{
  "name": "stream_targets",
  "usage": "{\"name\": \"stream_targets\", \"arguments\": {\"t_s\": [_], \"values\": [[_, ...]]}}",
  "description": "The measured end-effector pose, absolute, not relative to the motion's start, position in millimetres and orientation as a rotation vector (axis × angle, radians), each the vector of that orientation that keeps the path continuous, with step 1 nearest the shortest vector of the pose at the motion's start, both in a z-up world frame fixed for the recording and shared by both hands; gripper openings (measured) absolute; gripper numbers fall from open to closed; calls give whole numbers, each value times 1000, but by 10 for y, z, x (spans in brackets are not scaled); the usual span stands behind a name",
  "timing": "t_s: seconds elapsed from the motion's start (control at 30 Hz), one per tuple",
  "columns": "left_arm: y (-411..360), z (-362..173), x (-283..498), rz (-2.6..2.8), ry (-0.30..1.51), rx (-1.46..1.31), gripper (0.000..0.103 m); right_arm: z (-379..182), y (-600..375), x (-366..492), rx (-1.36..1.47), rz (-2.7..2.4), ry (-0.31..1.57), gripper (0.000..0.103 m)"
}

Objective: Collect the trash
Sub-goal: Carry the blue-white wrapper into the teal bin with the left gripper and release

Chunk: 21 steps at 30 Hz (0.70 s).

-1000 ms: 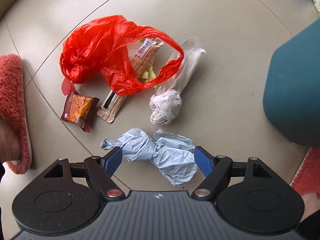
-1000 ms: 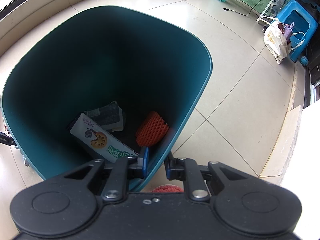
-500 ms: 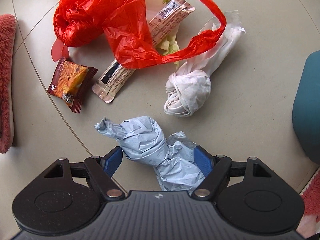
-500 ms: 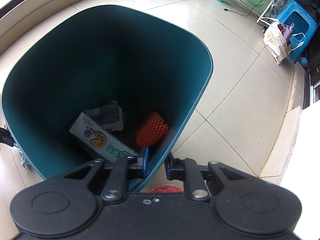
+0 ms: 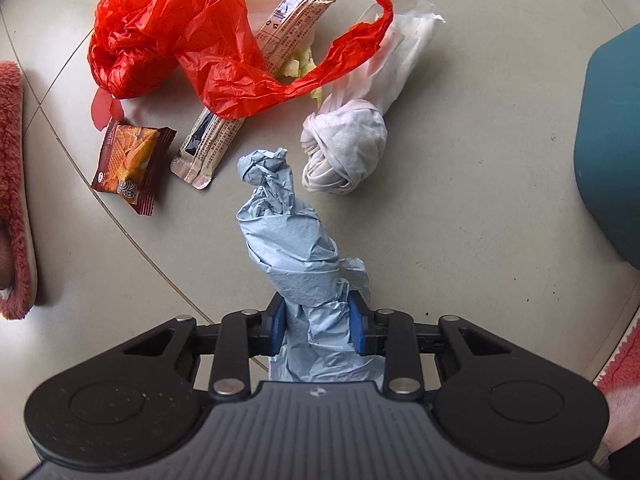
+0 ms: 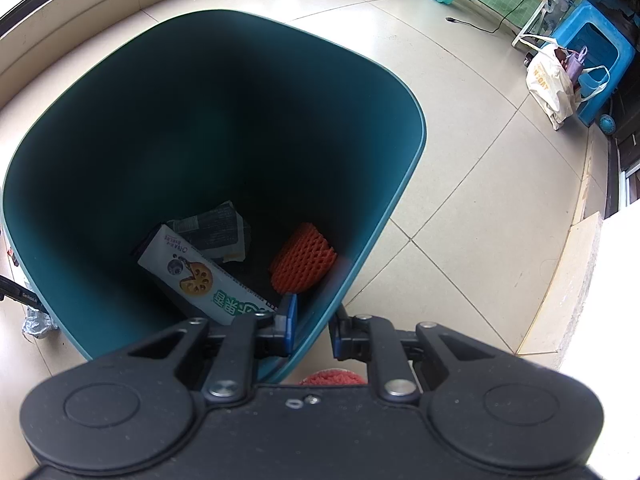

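My left gripper (image 5: 318, 328) is shut on a crumpled light-blue paper wad (image 5: 296, 248), which sticks out forward above the floor. Beyond it lie a red plastic bag (image 5: 192, 36), a long beige wrapper (image 5: 212, 142), a brown snack packet (image 5: 128, 162) and a knotted white tissue bundle (image 5: 346, 156). My right gripper (image 6: 314, 330) is shut on the near rim of the teal trash bin (image 6: 384, 216), one finger inside, one outside. The bin holds a white carton (image 6: 200, 280), an orange foam net (image 6: 302, 258) and crumpled packaging (image 6: 212, 226).
The bin's side shows at the right edge of the left wrist view (image 5: 608, 140). A pink slipper (image 5: 14, 192) is at the left, pink fabric (image 5: 620, 364) at lower right. A blue stool (image 6: 596, 60) and a white bag (image 6: 550, 80) stand far right.
My left gripper closed on the blue paper wad and lifted it; the wad now points forward between the fingers. The right gripper stays on the bin rim.
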<state>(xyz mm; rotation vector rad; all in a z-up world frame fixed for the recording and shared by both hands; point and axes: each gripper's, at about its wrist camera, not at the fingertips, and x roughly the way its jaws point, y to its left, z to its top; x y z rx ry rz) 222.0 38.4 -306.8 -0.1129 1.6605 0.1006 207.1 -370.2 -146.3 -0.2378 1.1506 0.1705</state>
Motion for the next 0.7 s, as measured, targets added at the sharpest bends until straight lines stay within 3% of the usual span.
{"name": "stream_targets", "arguments": {"t_s": [0.23,0.7], "values": [[156,-2515,2282,-25,1609,-16,29,-1456,-3708,2077,-229,169,1150,16],[-532,-829,2486,-299,1318,30,29,-1453,-3712,2082,-234,171,1151,16]]}}
